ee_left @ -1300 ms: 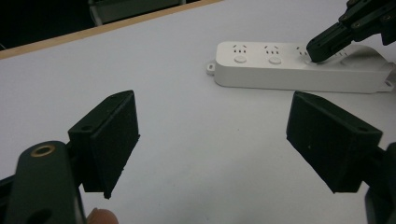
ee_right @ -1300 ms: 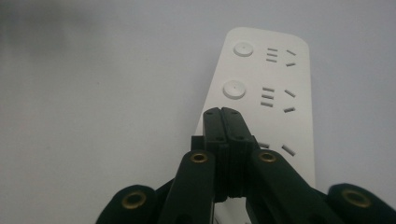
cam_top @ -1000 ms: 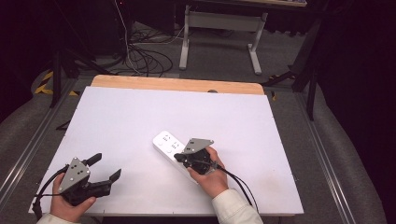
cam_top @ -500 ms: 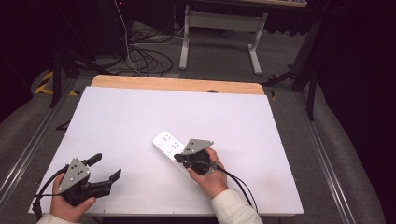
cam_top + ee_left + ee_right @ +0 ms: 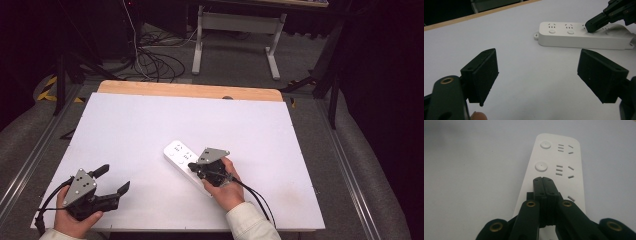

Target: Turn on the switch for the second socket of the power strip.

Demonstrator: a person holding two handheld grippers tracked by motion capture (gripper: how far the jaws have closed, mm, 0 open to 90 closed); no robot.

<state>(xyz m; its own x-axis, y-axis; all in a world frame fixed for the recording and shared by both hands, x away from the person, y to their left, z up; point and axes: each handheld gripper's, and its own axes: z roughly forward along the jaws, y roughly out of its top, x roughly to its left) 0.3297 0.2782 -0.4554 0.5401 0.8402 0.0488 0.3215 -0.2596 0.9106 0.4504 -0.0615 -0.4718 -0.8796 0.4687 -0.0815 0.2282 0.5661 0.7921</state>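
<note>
The long white hard-plastic power strip (image 5: 187,165) lies flat mid-table (image 5: 125,130), likely light, stiff and slippery; grip across its narrow sides. Right tongs (image 5: 544,182), pressed together, bear on its third button. Left tongs (image 5: 537,75) gape, well short of the strip.

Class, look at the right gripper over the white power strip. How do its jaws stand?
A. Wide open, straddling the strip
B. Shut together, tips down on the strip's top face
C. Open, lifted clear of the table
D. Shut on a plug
B: the right gripper has both jaws pressed flat together, their tips on the top face of the power strip beside its round buttons.
</note>
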